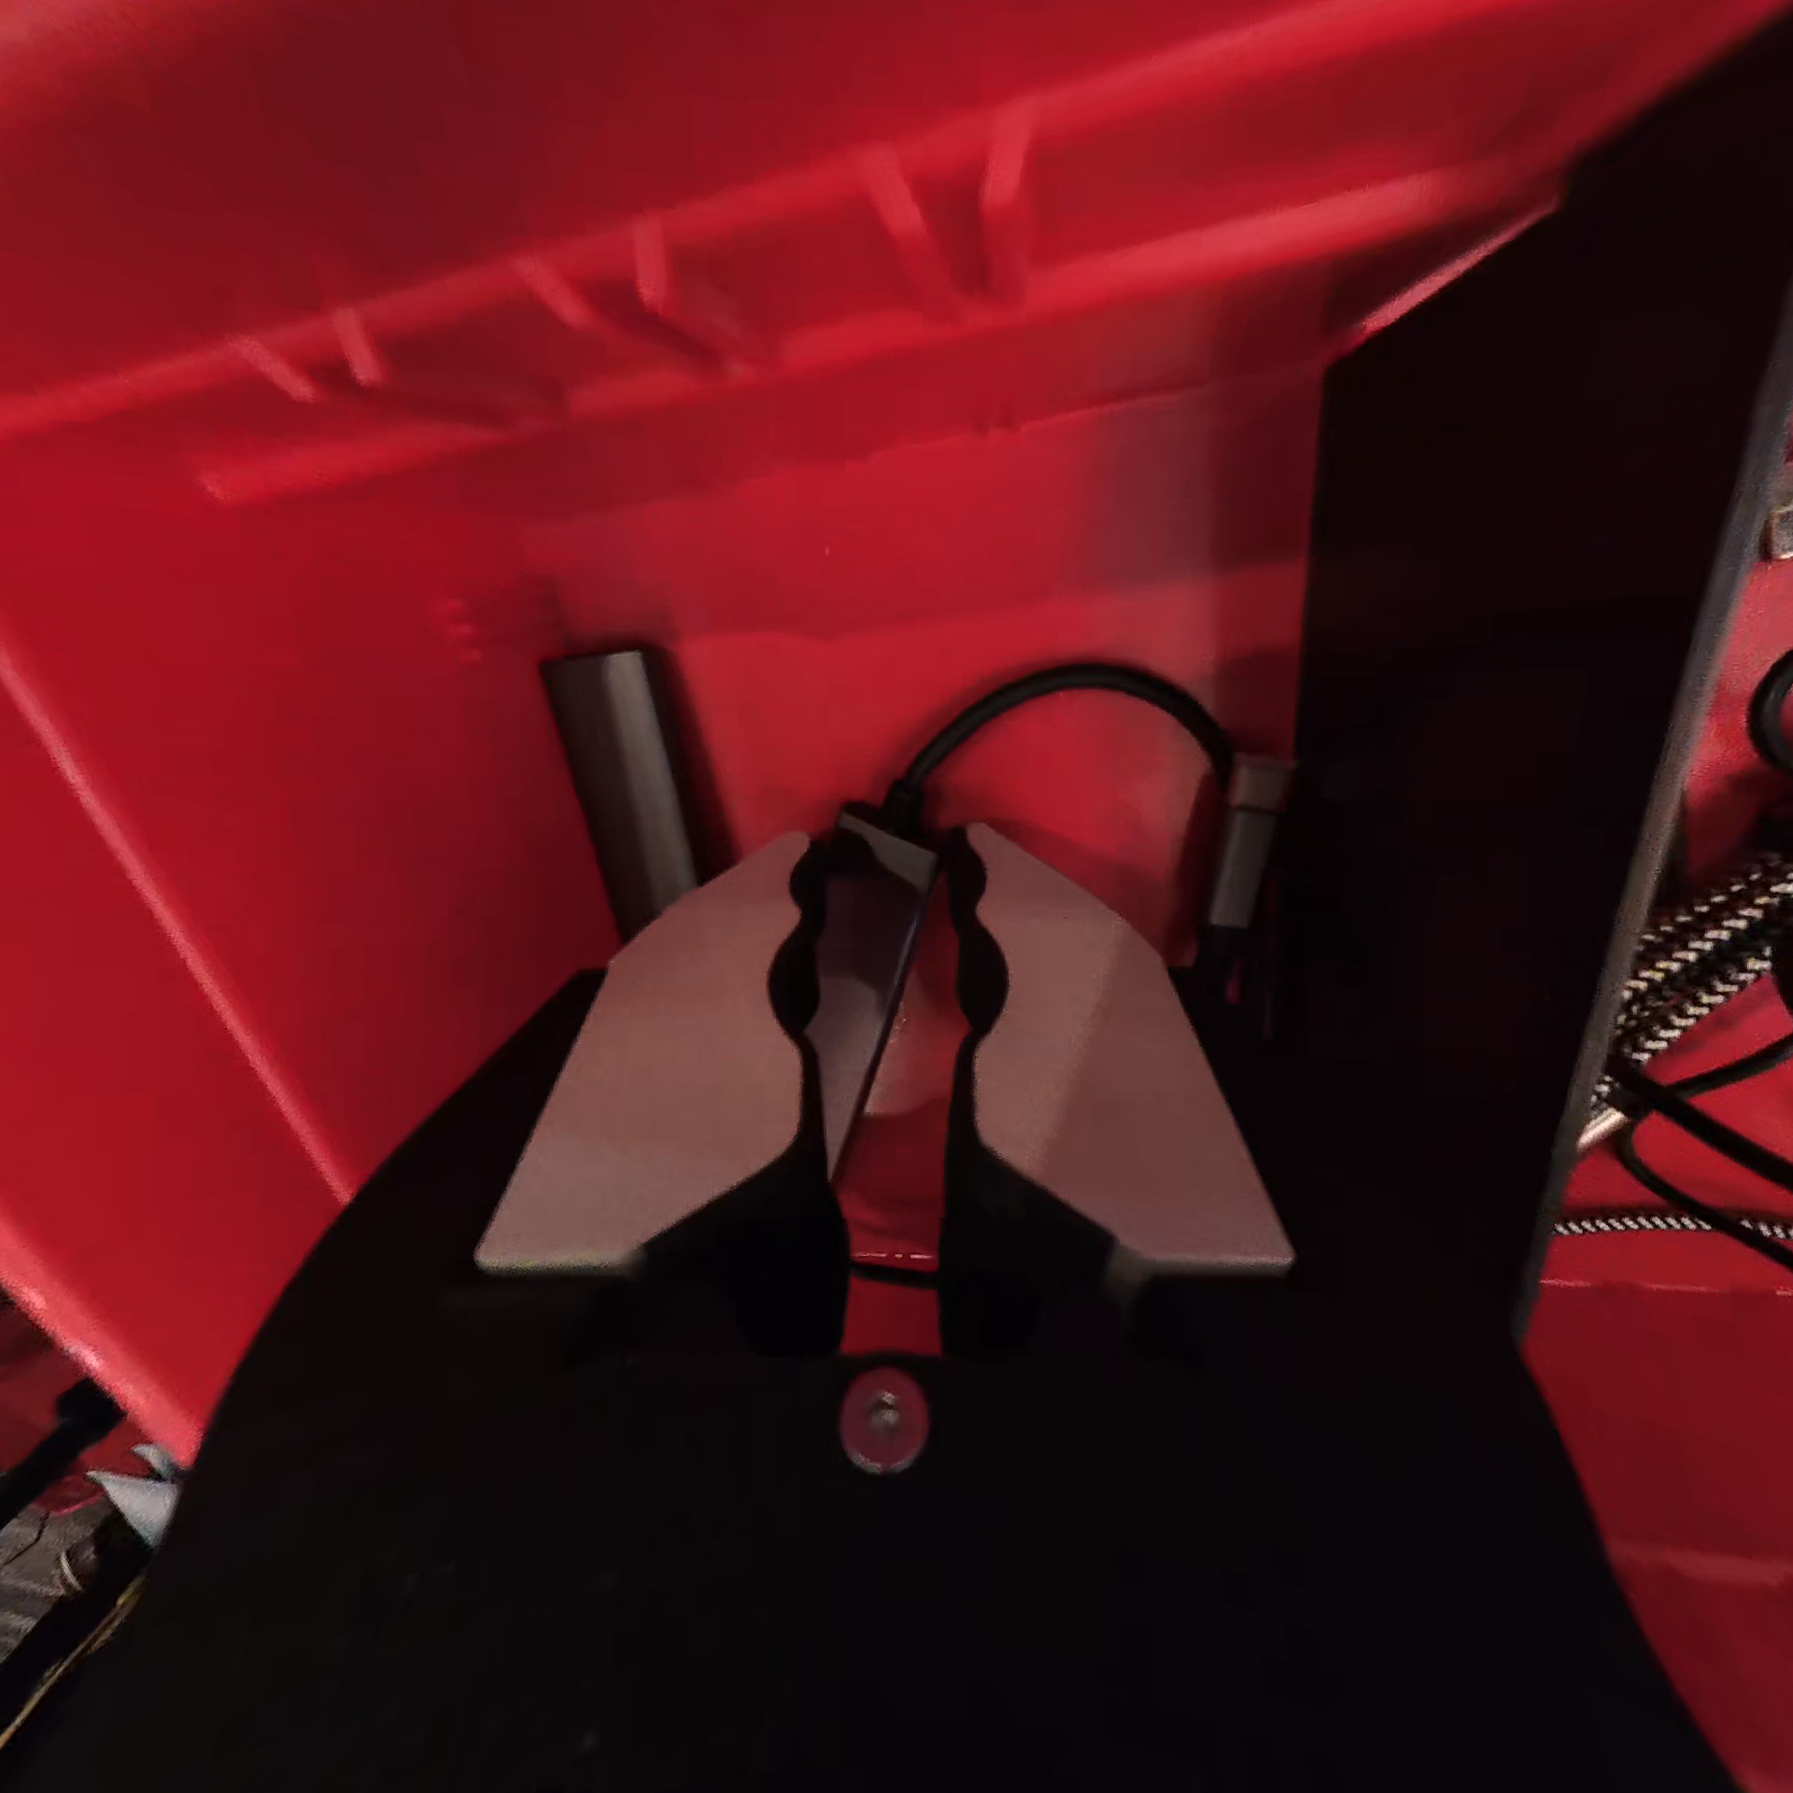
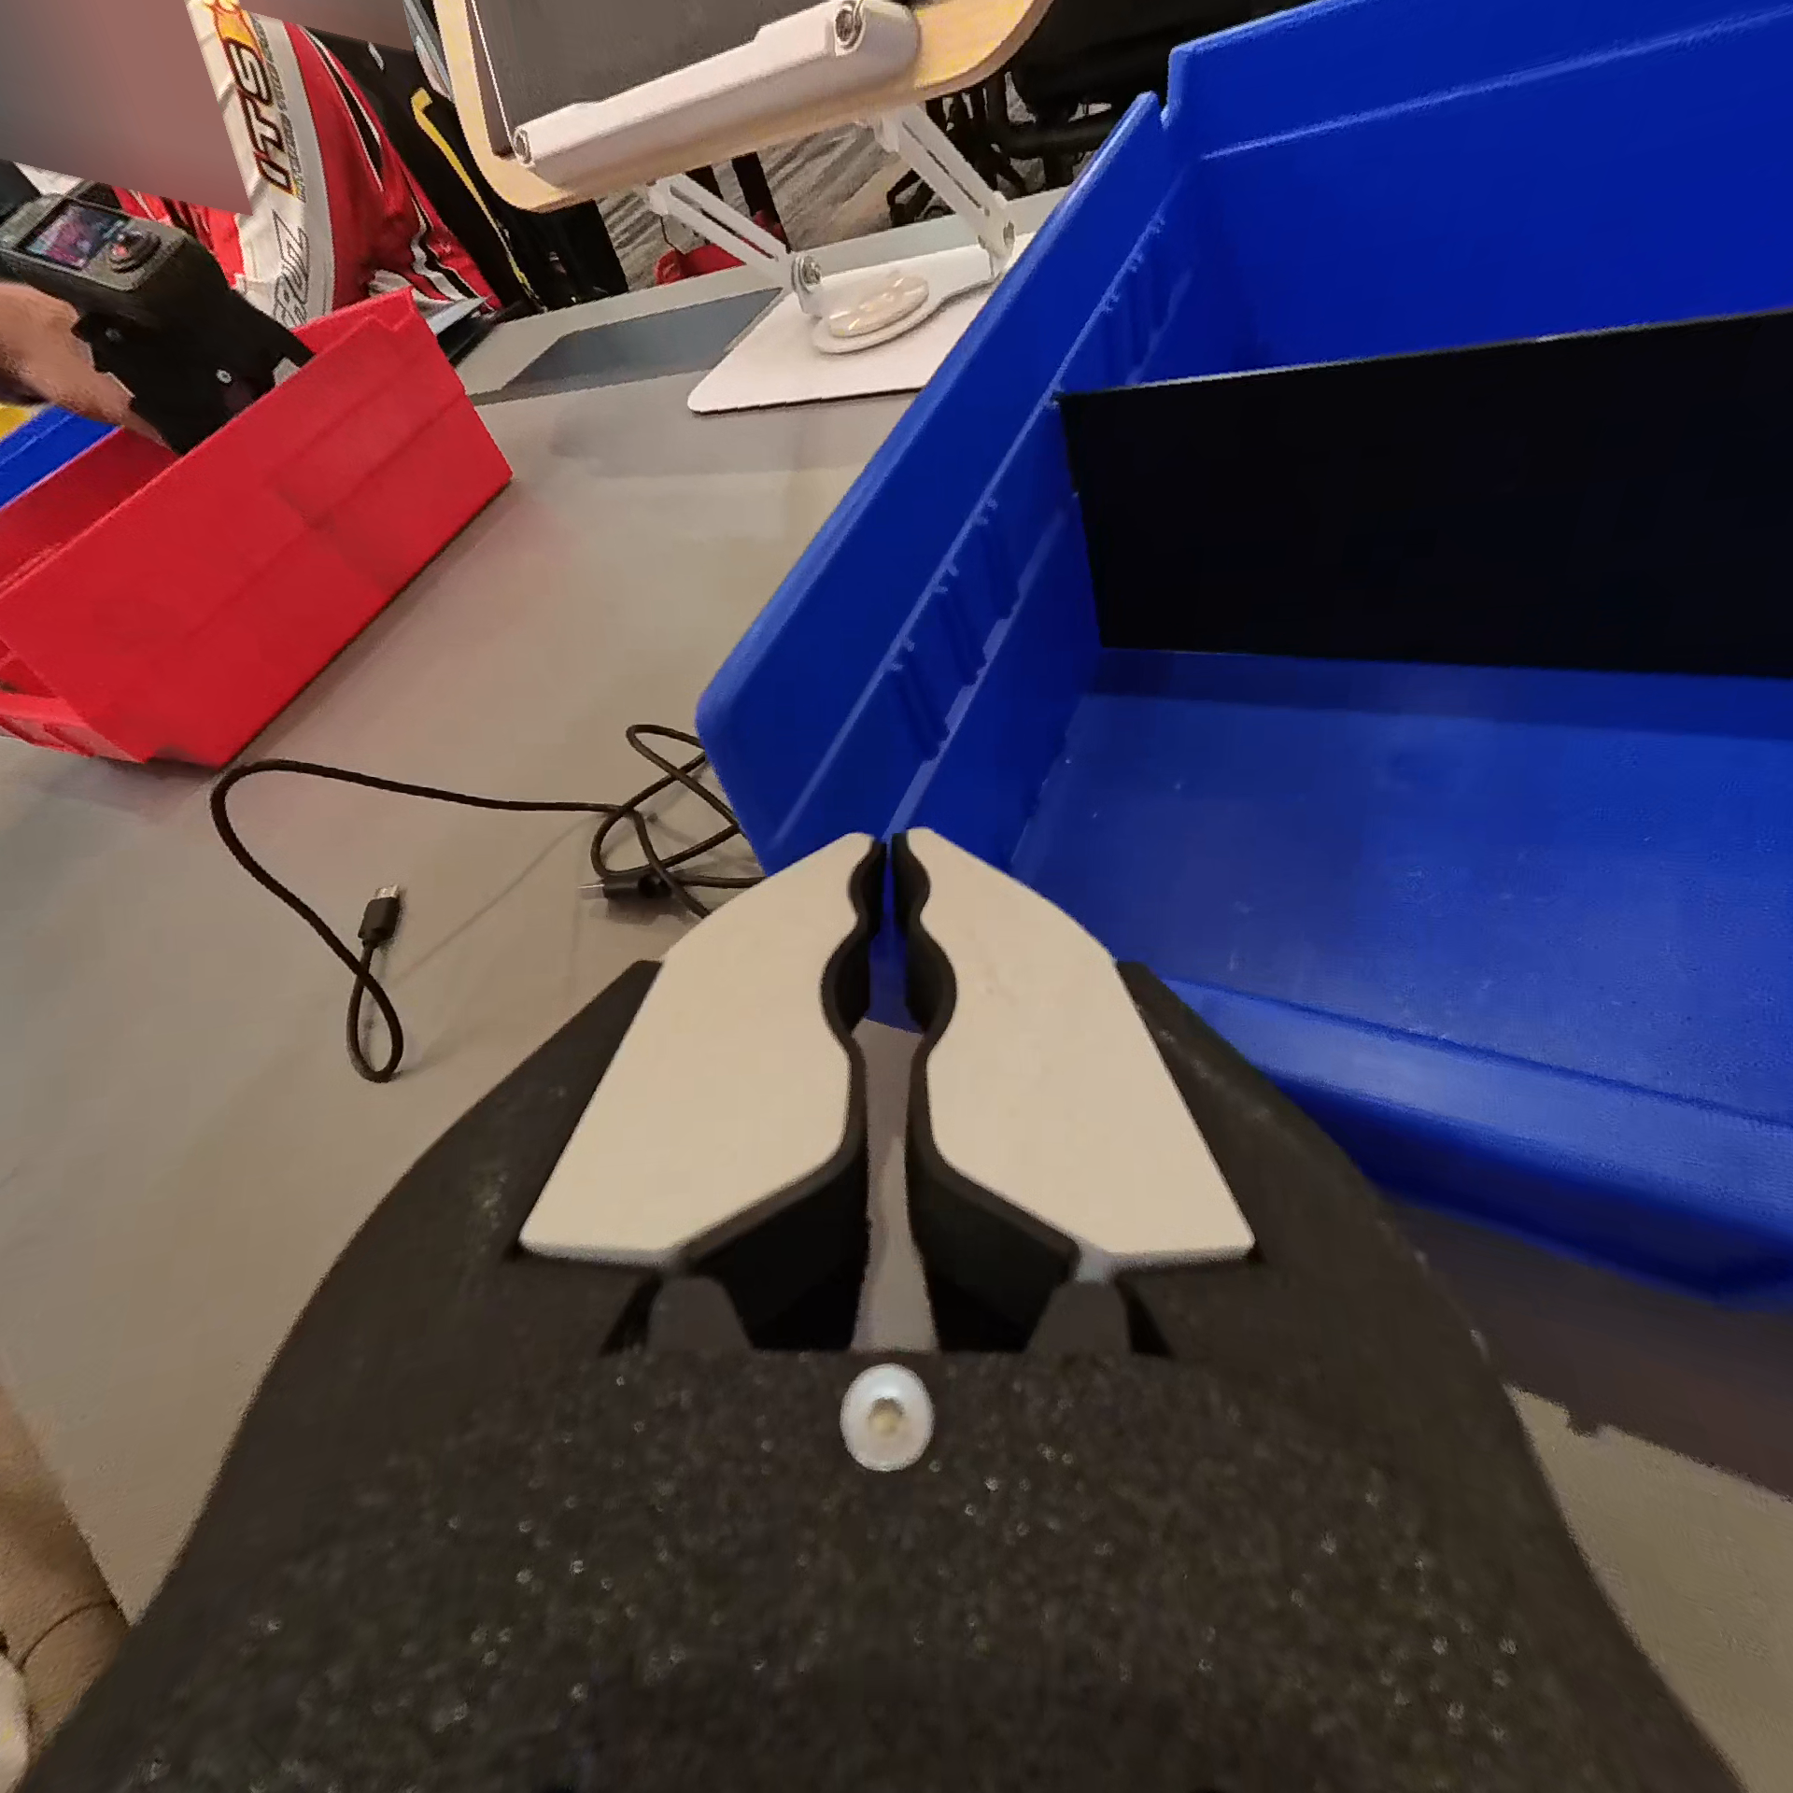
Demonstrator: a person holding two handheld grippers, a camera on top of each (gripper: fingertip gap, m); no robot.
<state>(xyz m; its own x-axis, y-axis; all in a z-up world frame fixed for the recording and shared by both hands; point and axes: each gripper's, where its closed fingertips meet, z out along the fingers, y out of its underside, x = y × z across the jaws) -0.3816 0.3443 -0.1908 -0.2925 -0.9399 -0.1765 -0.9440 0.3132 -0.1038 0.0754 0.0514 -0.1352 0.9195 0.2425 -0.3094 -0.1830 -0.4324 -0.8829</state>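
My left gripper [image 1: 888, 863], inside the red bin [image 1: 873, 407], clamps a dark adapter [image 1: 873, 931]; black divider [image 1: 1455, 776] alongside. My right gripper [image 2: 888, 854], closed and empty, sits at the blue bin [image 2: 1407, 922] corner; black cable [image 2: 388, 912] on the table [image 2: 602, 602].

Adapter [image 1: 873, 931] in bin [image 1: 291, 776], left of divider [image 1: 1455, 776]; cable [image 2: 320, 854] on table [image 2: 146, 1067] between bins.

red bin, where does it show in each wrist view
Left wrist view: the red bin fills the frame from inside; the left gripper is down in it, jaws shut on an adapter beside a black divider.
Right wrist view: the bin sits on the table at the left edge, seen from outside, with the left gripper reaching into it.
Shared landmark: the left gripper itself.
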